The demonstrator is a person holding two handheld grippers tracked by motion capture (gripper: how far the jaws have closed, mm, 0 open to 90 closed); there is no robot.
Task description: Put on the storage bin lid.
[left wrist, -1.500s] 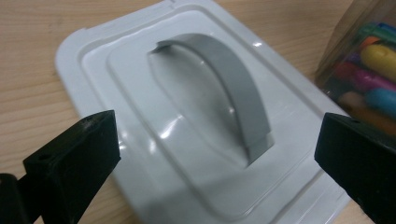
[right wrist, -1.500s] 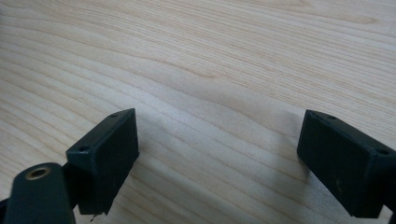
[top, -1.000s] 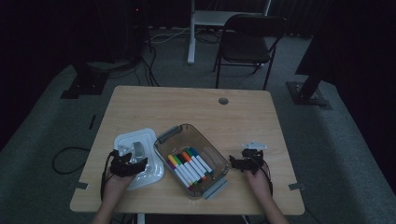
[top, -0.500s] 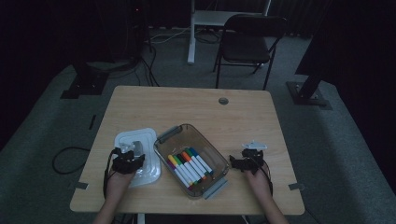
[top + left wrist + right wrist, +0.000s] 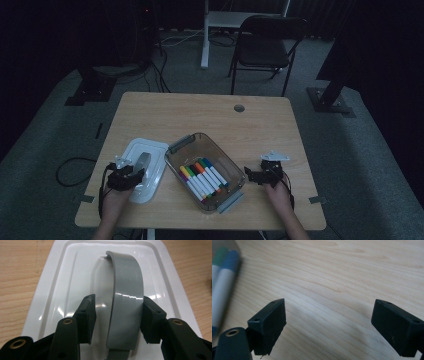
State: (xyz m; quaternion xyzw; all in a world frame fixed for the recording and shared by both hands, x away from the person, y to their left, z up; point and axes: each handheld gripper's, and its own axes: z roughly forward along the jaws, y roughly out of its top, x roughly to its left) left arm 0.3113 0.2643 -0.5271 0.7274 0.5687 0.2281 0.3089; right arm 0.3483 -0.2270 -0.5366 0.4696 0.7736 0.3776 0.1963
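Since a second ago, the left gripper has barely shifted and is staying over the white rectangular plastic lid, which is lying on the light wooden table just left of the clear plastic box of coloured markers. Its jaws are sitting released on either side of the lid's arched grey handle, one touching it, the handle's long axis running away from the person. The right gripper is hovering wide open above bare wood right of the box
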